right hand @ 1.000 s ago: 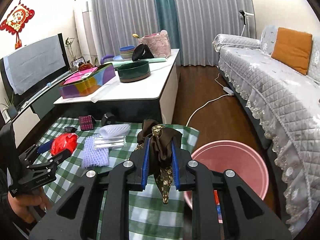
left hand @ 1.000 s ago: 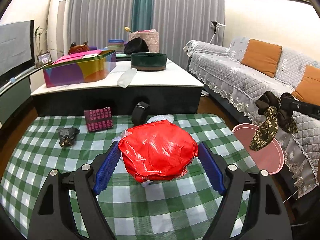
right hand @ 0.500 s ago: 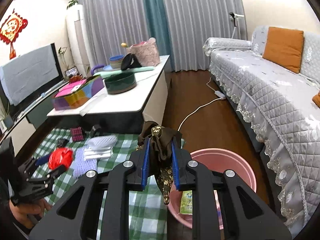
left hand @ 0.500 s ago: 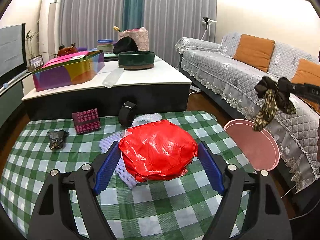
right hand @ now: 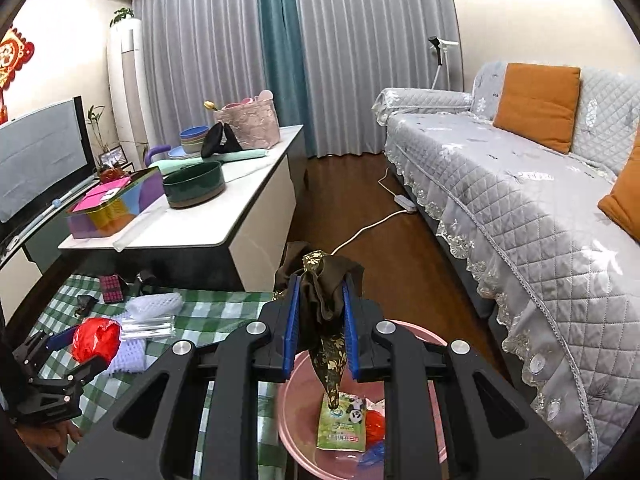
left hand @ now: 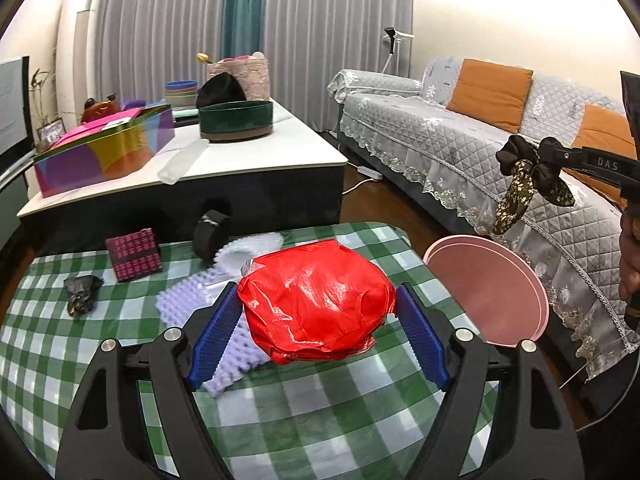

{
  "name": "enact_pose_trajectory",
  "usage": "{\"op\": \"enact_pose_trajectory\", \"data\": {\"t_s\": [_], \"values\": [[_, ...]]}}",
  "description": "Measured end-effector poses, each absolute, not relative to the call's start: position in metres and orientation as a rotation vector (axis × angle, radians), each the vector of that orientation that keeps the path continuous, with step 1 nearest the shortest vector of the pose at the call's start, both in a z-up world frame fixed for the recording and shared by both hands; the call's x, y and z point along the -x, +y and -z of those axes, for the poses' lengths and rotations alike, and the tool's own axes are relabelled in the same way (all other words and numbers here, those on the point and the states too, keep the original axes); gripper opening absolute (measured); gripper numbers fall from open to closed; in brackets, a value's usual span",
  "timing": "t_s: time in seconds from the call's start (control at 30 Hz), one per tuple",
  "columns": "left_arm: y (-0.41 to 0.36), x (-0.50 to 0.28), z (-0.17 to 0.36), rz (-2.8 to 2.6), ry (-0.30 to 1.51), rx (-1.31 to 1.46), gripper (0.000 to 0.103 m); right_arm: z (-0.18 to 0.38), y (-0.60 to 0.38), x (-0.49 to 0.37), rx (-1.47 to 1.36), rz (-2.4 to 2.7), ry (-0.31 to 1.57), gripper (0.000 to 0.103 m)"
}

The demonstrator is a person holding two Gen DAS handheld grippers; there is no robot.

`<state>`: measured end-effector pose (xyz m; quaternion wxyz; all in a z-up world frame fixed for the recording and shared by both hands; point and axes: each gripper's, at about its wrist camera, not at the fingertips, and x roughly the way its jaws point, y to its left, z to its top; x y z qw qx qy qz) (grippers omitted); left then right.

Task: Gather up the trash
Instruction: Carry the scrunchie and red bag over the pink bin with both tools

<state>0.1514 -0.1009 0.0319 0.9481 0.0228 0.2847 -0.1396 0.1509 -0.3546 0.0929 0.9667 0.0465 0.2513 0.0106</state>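
Over the pink basin: the right gripper [right hand: 319, 330] is clamped on a dark floral cloth [right hand: 326, 320], whose tail hangs down at 6 o'clock toward the pink basin [right hand: 438, 456].
Basin contents: a green packet [right hand: 344, 424] and a red scrap [right hand: 375, 426] lie inside.
Left gripper: the left gripper [left hand: 318, 330], at 8 o'clock in the right wrist view, stands wide with both blue pads pressed on a red plastic bag [left hand: 316, 300].
Checked table: the green checked cloth [left hand: 120, 360] carries purple foam netting [left hand: 180, 300], a dark crumpled wrapper [left hand: 82, 294] at 9 o'clock and a maroon box [left hand: 134, 254] at 10 o'clock.
Basin position: at 3 o'clock of the red bag, just beside the table edge.
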Motion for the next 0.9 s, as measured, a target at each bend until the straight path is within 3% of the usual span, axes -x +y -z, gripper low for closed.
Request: {"op": "enact_pose_trajectory", "data": {"t_s": [0.9], "values": [[-0.214, -0.190, -0.030, 0.458, 0.573, -0.093, 0.076, -0.070, -0.427, -0.156, -0.146, 0.154, 0.582, 0.020]]}}
